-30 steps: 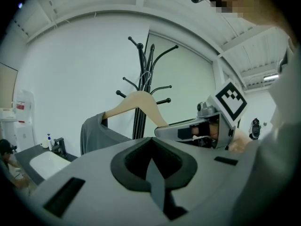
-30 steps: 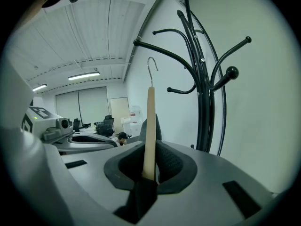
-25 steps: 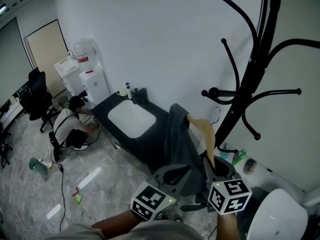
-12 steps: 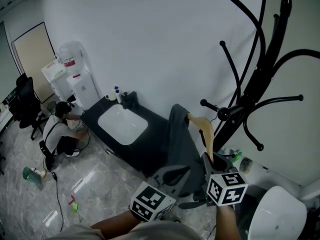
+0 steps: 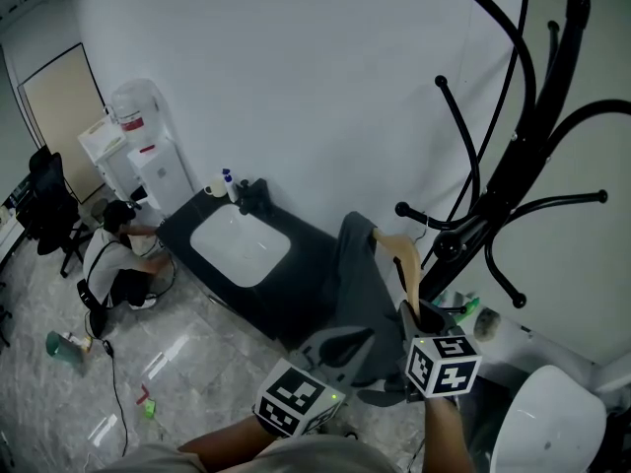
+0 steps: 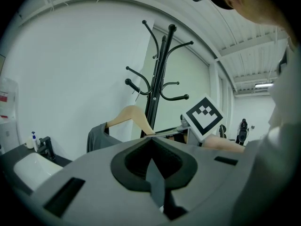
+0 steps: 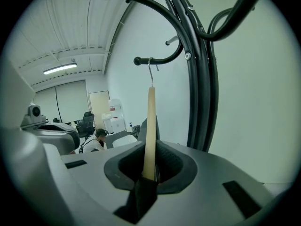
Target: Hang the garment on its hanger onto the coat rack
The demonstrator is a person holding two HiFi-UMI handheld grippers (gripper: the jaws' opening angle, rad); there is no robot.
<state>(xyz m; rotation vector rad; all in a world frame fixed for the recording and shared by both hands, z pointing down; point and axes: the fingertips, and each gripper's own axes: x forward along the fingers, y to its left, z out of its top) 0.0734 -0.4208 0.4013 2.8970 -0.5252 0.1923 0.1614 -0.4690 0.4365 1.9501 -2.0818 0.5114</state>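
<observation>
A black coat rack (image 5: 523, 156) with curved arms stands at the right against the white wall. My right gripper (image 5: 419, 315) is shut on the lower end of a wooden hanger (image 5: 404, 259), held upright below the rack's arms. In the right gripper view the hanger (image 7: 149, 131) rises from the jaws, and its metal hook (image 7: 151, 72) sits just under a knobbed rack arm (image 7: 157, 60). A grey garment (image 5: 355, 284) drapes from the hanger down to my left gripper (image 5: 340, 348), which is shut on a strip of the grey fabric (image 6: 155, 182).
A black counter (image 5: 296, 294) with a white sink (image 5: 240, 244) runs along the wall at centre left. A water dispenser (image 5: 148, 156), a crouching person (image 5: 118, 259) and an office chair (image 5: 44, 200) are at the far left. A white rounded object (image 5: 547, 427) lies bottom right.
My right gripper has risen slightly with the hanger, closer to the rack's arms. The head view has swung left and up. The left gripper has barely moved.
</observation>
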